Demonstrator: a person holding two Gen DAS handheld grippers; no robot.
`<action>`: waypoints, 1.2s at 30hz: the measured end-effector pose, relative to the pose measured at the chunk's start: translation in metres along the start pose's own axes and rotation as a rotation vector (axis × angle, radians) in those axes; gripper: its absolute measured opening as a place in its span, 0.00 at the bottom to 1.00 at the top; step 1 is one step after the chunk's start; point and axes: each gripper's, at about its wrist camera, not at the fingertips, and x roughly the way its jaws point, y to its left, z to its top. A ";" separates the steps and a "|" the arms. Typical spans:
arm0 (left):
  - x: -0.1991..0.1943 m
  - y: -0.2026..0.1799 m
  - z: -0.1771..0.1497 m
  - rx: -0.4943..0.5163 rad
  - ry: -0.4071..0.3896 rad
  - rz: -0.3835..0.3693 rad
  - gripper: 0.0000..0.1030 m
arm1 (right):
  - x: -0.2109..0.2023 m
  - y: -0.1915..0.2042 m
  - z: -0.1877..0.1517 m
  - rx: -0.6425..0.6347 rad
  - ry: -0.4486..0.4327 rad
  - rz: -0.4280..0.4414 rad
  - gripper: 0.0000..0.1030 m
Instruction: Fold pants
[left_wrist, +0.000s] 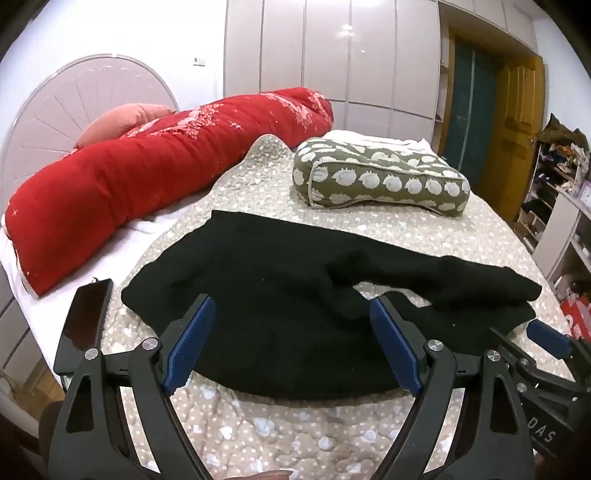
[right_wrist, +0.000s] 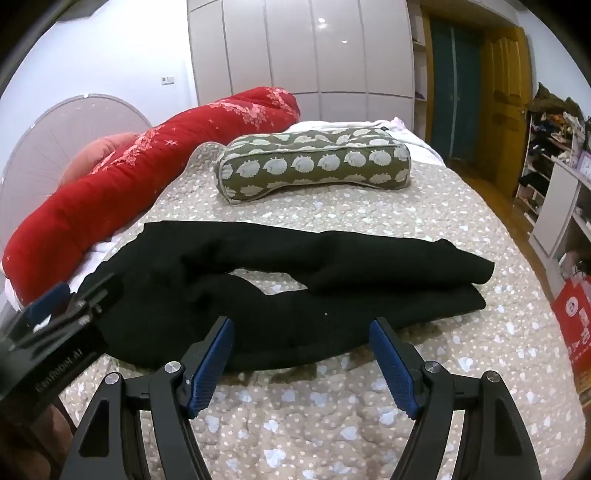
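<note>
Left wrist view shows the left claw spread wide, holding nothing, with the black pants lying just ahead of its blue ribbed pads on the bed. Beside it to the right, the right claw also gapes wide and empty before the near leg; the two legs overlap at their cuffs. Soft, matte knit pants rest on a quilted beige cover dotted with pale hearts. Beyond lie a patterned olive pillow and a long red rolled quilt. Glossy wardrobe doors stand behind.
</note>
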 end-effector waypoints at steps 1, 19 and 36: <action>0.001 0.000 -0.001 0.003 0.005 -0.001 0.83 | 0.001 0.000 -0.001 0.002 0.000 -0.001 0.73; 0.011 0.005 -0.015 0.005 0.004 0.006 0.83 | 0.009 0.015 -0.009 -0.065 -0.010 -0.037 0.73; 0.035 0.014 -0.034 0.023 0.073 -0.015 0.83 | 0.044 0.022 -0.019 0.007 0.008 -0.021 0.73</action>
